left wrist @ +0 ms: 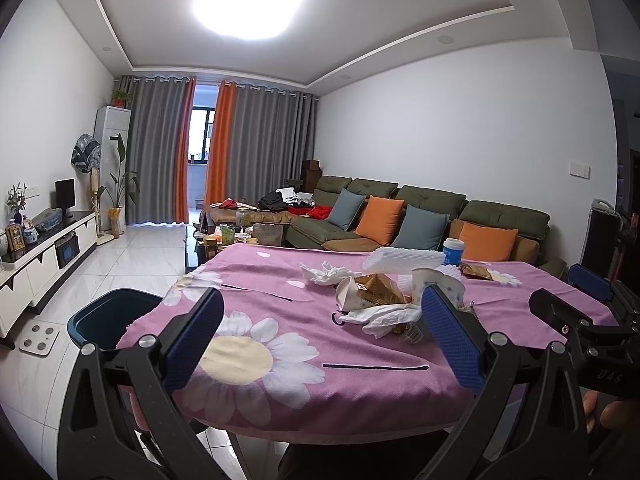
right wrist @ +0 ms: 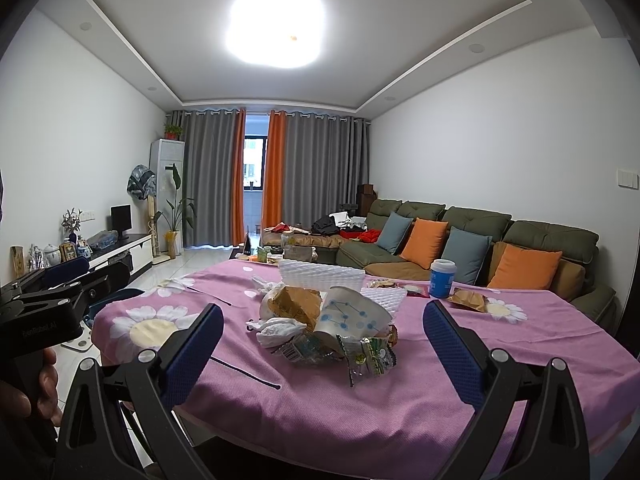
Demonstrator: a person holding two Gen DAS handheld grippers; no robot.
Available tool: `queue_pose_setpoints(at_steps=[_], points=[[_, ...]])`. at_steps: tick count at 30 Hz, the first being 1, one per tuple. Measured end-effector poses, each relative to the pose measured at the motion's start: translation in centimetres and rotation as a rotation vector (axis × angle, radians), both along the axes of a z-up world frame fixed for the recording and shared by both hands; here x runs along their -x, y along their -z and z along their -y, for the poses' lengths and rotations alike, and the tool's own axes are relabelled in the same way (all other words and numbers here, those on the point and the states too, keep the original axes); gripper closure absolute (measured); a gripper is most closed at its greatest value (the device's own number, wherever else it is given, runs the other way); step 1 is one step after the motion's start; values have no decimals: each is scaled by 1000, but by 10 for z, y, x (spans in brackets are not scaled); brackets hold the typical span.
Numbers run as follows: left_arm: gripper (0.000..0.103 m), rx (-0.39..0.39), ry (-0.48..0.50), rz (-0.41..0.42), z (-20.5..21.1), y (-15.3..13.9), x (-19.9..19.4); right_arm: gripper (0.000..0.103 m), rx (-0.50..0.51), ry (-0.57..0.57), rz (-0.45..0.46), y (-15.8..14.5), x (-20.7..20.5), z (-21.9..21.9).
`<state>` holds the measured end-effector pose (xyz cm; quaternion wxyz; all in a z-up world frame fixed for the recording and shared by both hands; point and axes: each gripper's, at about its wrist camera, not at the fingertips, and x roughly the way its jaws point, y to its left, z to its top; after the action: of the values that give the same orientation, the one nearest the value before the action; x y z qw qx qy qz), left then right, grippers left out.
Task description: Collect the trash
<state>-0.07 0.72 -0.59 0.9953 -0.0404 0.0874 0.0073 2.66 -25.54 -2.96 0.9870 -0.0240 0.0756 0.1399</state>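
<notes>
While both tools gape empty, the trash pile (right wrist: 324, 320) lies just ahead.

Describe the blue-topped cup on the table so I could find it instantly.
Start at the pink flowered tablecloth and look to its far edge, nearest the green sofa. There stands the cup, upright, apart from the crumpled trash pile: the only blue-and-white cylinder, uncrushed.

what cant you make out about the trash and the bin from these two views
- Bin, left wrist view: the tablecloth hides its far side; its contents are not visible.
- Bin, right wrist view: mostly hidden behind the left gripper.
- Snack wrappers: print too small to read.
- Blue cup: label illegible.
</notes>
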Motion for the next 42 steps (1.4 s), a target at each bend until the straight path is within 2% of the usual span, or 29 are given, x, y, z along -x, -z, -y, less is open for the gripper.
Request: queue_pose_setpoints(at_steps=[28, 36, 42], points=[[6, -22, 10, 23, 1, -1, 3, 6, 30, 8, 18, -2, -1, -3], [6, -25, 65, -27, 4, 2, -21, 6, 85, 12, -26, -6, -35, -3], [6, -44, 71, -57, 5, 6, -46, 6, 122, -19, -64, -5, -67, -7]])
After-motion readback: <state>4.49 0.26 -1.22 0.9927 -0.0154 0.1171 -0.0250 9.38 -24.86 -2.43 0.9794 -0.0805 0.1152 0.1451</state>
